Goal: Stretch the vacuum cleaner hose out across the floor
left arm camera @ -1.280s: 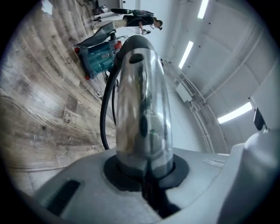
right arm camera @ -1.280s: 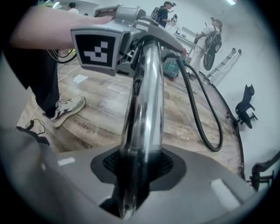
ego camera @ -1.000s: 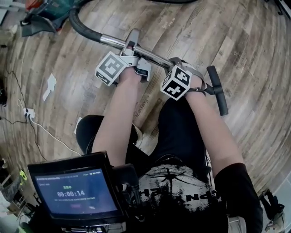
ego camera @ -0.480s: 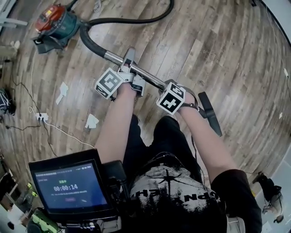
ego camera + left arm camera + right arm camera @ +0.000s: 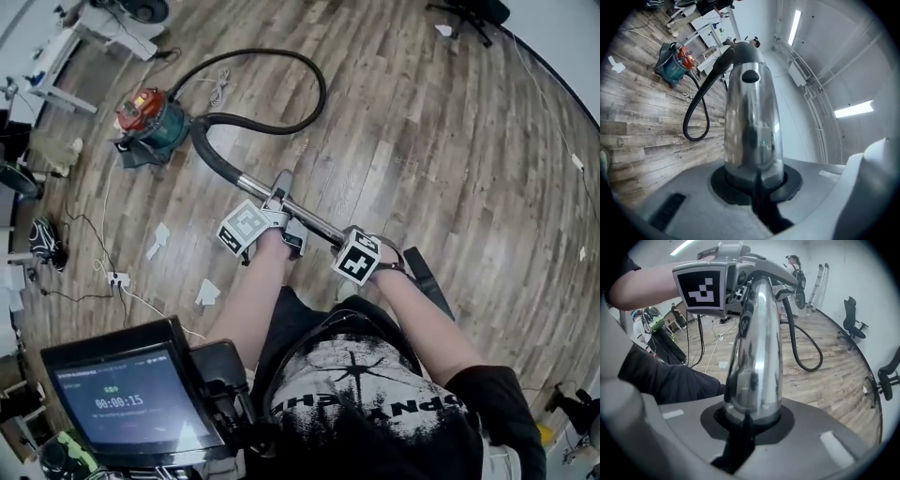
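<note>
Left gripper (image 5: 280,195) and right gripper (image 5: 377,249), two, both clamping one chrome tube (image 5: 316,221), left jaws just tightening, right jaws just loosening, one hose (image 5: 310,105) trailing to one vacuum canister (image 5: 150,118)

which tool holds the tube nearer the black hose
The left tool, clamped on the metal tube beside the black hose, its jaws just closed further. The right tool holds it nearer the floor head, its jaws just opened slightly.

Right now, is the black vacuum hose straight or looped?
Looped: the black ribbed hose arcs away from the red-and-teal canister vacuum and doubles back to the chrome wand.
</note>
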Demonstrator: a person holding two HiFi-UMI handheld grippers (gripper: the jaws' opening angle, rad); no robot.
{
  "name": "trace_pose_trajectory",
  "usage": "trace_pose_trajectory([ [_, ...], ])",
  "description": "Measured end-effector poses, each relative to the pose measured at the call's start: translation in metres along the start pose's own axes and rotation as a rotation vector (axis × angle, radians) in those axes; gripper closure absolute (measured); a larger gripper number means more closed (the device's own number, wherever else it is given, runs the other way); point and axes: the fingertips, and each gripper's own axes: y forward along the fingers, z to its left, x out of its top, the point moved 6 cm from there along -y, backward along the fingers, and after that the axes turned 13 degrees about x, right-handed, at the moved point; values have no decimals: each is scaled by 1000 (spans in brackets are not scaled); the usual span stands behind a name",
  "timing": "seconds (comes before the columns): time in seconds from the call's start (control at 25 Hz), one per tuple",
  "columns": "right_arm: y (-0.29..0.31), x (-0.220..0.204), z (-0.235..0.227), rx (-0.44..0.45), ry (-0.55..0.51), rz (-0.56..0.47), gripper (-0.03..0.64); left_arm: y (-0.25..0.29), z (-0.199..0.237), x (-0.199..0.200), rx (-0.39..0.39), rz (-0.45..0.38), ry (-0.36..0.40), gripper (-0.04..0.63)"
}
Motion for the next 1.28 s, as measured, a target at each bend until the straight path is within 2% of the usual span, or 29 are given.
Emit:
trace_pose_trajectory([
  [0.16,-27,-17,14,-3,1,-36,545,-11,-36,-22,4,14,53,552],
  [0.4,-34,-14,21,-12,2,-70,548,-20,-53,-17,-15,16,100,552],
  [0.92,-13,45,5,-42,46,-40,554,-5,-27,43,-51,52,70,552],
  [1.28,-9,49,-19,-26,33,-45,555,17,-23,49,-36,42,72,552],
])
